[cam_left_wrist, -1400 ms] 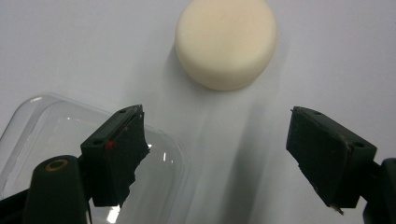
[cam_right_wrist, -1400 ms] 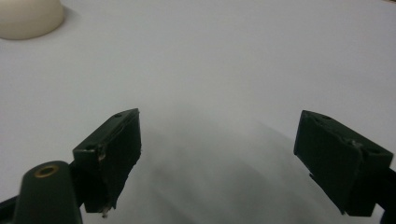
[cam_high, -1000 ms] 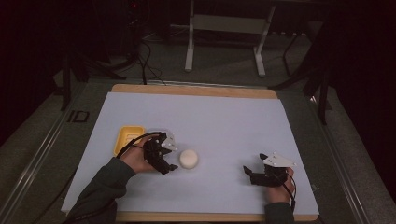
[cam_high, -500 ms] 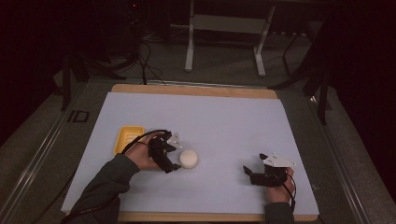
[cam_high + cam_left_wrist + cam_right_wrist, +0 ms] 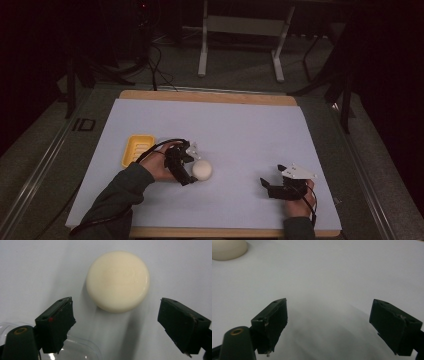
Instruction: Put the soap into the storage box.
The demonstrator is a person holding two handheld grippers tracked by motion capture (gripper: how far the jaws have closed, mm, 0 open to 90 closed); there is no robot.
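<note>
- The surface (image 5: 240,130) is a pale sheet over a wooden board, mostly bare, so I have plenty of room to work.
- The yellow tray (image 5: 136,149) sits at the left side of the surface, just behind my left hand; I judge it the likely place for the puck, and it looks unfilled as far as I can tell.
- My left claw (image 5: 186,176) is at the cream round puck (image 5: 202,170), jaws spread wide, with the puck lying flat on the surface just ahead of them and not yet between them.
- So I judge the grasp not yet made: the approach is nearly done; closing, lifting and placing are left.
- My right claw (image 5: 272,189) rests well apart at the right, jaws wide and holding nothing.
- A clear plastic piece (image 5: 72,350) shows under the left claw's camera; what it is, I cannot tell.
- Nothing stands between the left claw and the puck.
</note>
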